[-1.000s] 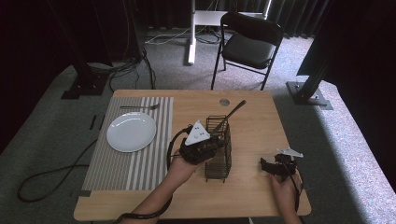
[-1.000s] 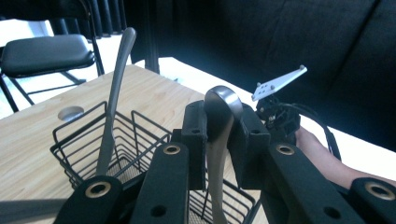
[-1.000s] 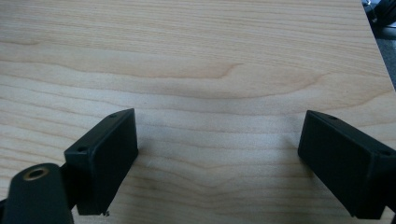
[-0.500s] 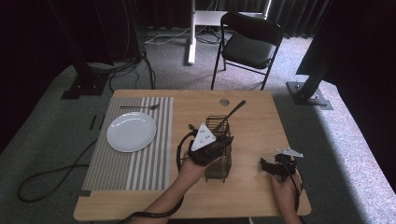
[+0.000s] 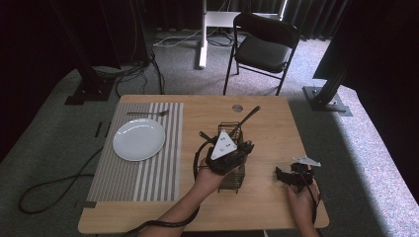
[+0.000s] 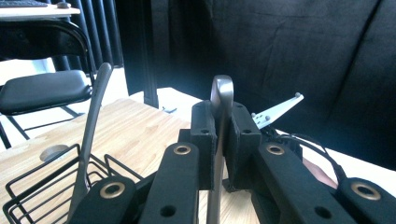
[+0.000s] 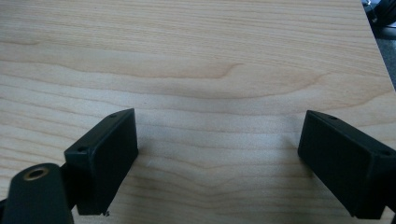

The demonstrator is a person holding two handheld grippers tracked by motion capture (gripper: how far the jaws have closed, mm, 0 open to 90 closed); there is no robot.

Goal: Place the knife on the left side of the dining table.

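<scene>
Since the earlier frames the left tool [image 5: 236,150] has travelled from the near side of the wire caddy [image 5: 232,177] to a spot above it. Its jaws are now clamped on the handle of a metal utensil [image 6: 221,95], which stands upright between the pads over the basket. Nearest the person, the right tool [image 7: 217,158] rests low over bare worktop [image 5: 276,207] with its jaws spread wide and nothing between them.

By my reading, the grasp is done, but the lift clear of the caddy and the placing remain. A second utensil [image 5: 248,117] leans out of the caddy's far side, close to the held one. Farther left lie the striped mat [image 5: 148,173], the white plate [image 5: 139,139] and a fork [image 5: 147,113], with open wood between.
</scene>
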